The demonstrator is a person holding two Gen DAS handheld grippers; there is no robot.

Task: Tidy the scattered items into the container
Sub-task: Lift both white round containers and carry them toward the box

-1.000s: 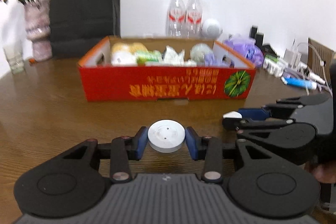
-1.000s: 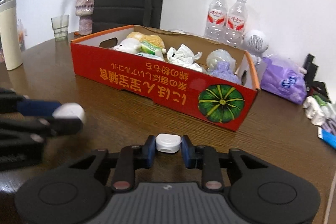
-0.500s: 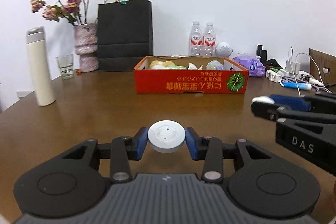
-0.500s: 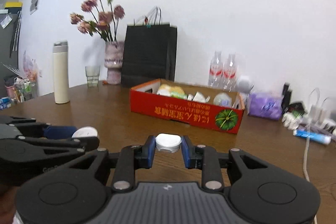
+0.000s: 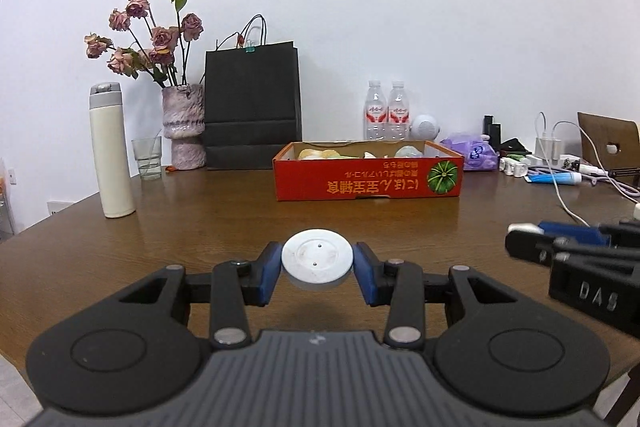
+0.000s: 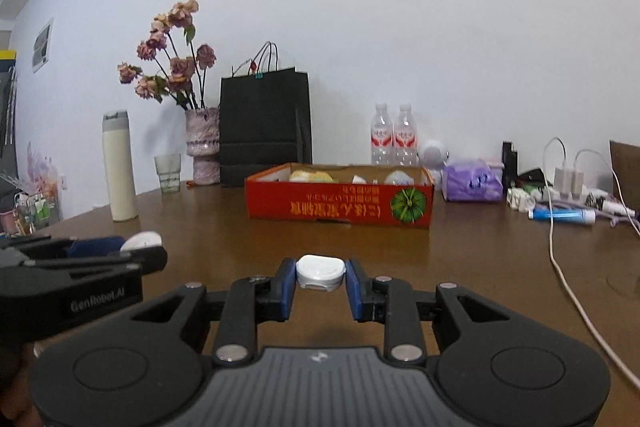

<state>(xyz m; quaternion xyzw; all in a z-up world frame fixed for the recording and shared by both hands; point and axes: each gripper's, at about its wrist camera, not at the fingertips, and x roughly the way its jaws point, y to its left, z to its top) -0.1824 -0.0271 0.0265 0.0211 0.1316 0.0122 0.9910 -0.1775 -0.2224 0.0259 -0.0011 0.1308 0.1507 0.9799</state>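
While the left gripper (image 5: pixel 317 269) hangs above the table (image 5: pixel 200 227), its blue pads (image 5: pixel 267 273) are clamped on a white disc (image 5: pixel 317 258), one pad on each side of its rim. The disc lies flat between the fingertips, face up, with two tiny holes showing on top. Straight ahead of those fingers, well apart from them, sits the red box (image 5: pixel 368 181), its pumpkin picture toward the right end; pale items show over its front wall, too small to name.

Off to the right of the left fingers, the right gripper (image 5: pixel 528 233) reaches in from the frame edge. Seen from its own camera, the right gripper (image 6: pixel 321 279) is closed on a small white case (image 6: pixel 321 271), pads touching both of its ends. The box (image 6: pixel 340 203) again lies ahead of these fingers, well apart. To the left of them the left gripper (image 6: pixel 136 251) shows side-on with the disc's white edge at its tip.

Beyond the box stand a black bag (image 5: pixel 252 107) and two bottles (image 5: pixel 386 111). Farther left of the fingers are a vase (image 5: pixel 184 125) of dried roses, a glass (image 5: pixel 147 157) and a cream flask (image 5: pixel 111 151). Right of the box lie a purple pack (image 5: pixel 472 155), a blue tube (image 5: pixel 554 178) and white cables (image 6: pixel 560 259).
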